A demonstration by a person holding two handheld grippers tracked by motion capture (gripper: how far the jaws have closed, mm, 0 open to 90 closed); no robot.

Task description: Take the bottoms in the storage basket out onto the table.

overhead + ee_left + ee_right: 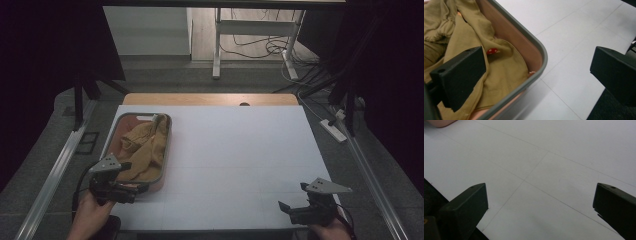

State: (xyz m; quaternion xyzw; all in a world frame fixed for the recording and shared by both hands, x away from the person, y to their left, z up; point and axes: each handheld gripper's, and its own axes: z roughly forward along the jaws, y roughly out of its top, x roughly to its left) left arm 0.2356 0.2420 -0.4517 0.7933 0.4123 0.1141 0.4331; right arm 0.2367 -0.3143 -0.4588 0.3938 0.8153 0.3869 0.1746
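- white tabletop (240,160) under dim light, with a pink grey-rimmed basin (165,131) at its left edge
- mustard garment (145,147) lies bunched inside it, its length running away from me along the basin
- my left gripper (131,176) hangs at the near rim, jaws spread wide and empty, one over the cloth (506,67), one outside
- my right gripper (295,197) sits well apart at the near right corner, also wide open and empty
- left is clearly nearer; cloth lies ahead and slightly left of it

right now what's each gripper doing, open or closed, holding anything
Left gripper: open, holding nothing; one jaw over the tan cloth in the bin, the other outside its rim.
Right gripper: open, empty, above the white table.
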